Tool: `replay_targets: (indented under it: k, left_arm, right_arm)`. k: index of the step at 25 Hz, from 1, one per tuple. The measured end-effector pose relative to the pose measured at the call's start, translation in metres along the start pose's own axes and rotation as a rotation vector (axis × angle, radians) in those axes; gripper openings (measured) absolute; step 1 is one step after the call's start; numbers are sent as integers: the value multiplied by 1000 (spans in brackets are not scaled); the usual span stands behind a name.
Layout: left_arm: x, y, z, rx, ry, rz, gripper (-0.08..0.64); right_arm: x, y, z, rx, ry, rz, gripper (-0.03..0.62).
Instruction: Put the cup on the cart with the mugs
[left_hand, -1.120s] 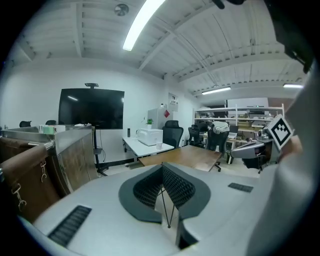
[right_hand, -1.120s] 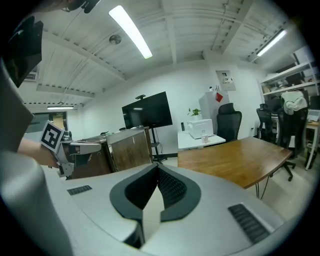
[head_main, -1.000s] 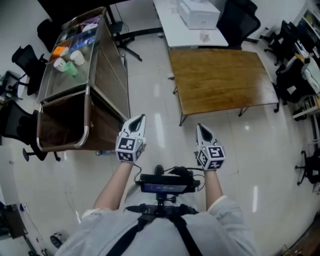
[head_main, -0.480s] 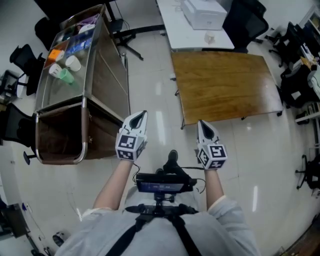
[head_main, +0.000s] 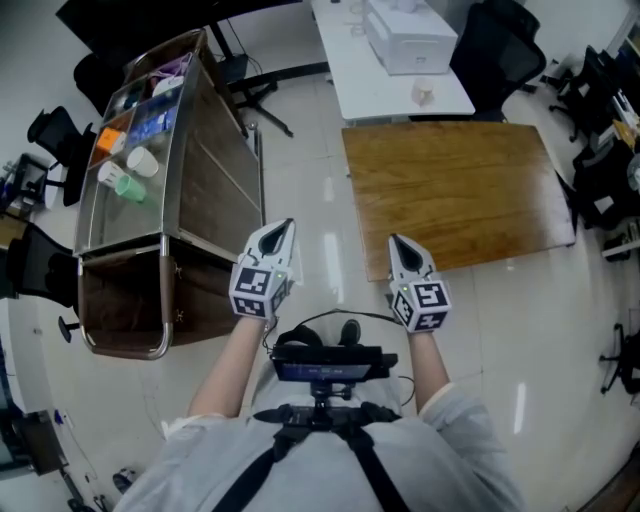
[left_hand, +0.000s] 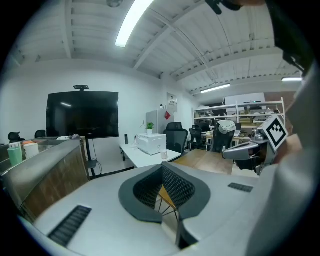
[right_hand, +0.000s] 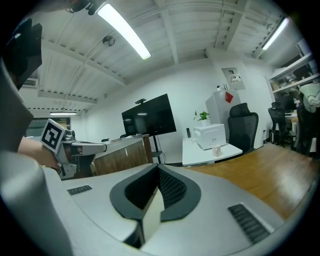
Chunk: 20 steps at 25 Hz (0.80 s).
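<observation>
Both grippers are carried side by side over the floor, the left gripper (head_main: 283, 228) and right gripper (head_main: 394, 242) each with jaws closed together and nothing between them. Compared with a second ago, the cart (head_main: 215, 150) and the wooden table (head_main: 455, 190) sit lower in the head view and closer to the gripper tips. The cup (head_main: 424, 93) stands on the white table (head_main: 380, 70) beyond, well apart from the mugs (head_main: 142, 162) on the cart.

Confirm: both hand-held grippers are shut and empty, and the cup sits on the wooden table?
No. Head view shows the cup on the white table, beyond the wooden table. The left hand-held gripper and right hand-held gripper are shut and empty, as stated.
</observation>
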<state>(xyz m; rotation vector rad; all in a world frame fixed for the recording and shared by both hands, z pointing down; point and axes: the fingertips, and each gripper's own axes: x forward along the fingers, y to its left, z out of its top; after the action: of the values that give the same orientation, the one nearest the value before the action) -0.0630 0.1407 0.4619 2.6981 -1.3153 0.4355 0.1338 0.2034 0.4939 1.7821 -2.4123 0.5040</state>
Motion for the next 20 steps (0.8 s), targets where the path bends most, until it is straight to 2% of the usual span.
replay_targets:
  k: [9, 20]
  left_arm:
    - [55, 36, 10, -4, -1, -28, 5]
    - [135, 108, 31, -21, -24, -134, 5]
  right_arm:
    - [59, -16, 19, -3, 2, -7, 0]
    - [160, -24, 64, -13, -2, -88, 0]
